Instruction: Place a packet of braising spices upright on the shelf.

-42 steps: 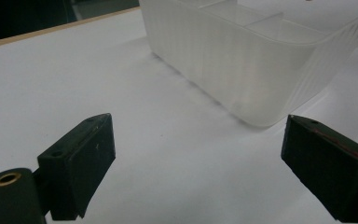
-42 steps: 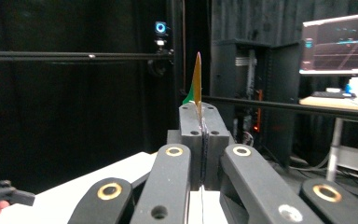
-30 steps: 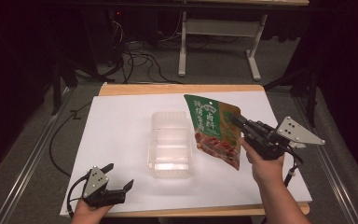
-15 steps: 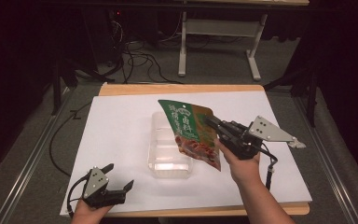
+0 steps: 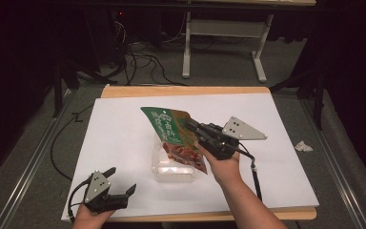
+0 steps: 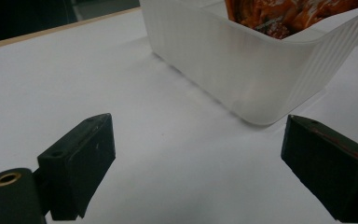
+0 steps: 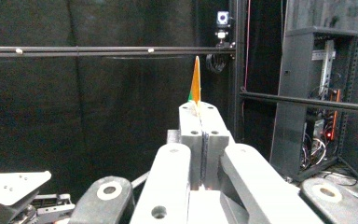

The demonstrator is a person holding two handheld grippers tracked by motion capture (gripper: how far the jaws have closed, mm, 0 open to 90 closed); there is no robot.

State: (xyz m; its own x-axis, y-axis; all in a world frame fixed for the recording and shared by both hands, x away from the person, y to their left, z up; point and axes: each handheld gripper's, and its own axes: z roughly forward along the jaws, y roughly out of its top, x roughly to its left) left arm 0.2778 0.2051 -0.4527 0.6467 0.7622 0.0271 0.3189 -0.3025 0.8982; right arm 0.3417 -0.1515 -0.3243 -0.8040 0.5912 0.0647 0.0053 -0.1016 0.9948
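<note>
- The right gripper is clamping its jaws tight on the edge of a flat green and orange foil snack pouch, holding it tilted in the air over the middle of the desk.
- In the right gripper view, a thin sliver of the pouch is sticking up from between the pressed-together jaws.
- The pouch's lower end is hanging just above, or dipping into, a clear ribbed plastic tub sitting near the centre of the white-covered desk; which of the two I cannot tell.
- The left gripper is resting by the desk's near left corner, jaws standing wide apart and gripping nothing.
- In the left gripper view, the tub is lying beyond the jaws.
</note>
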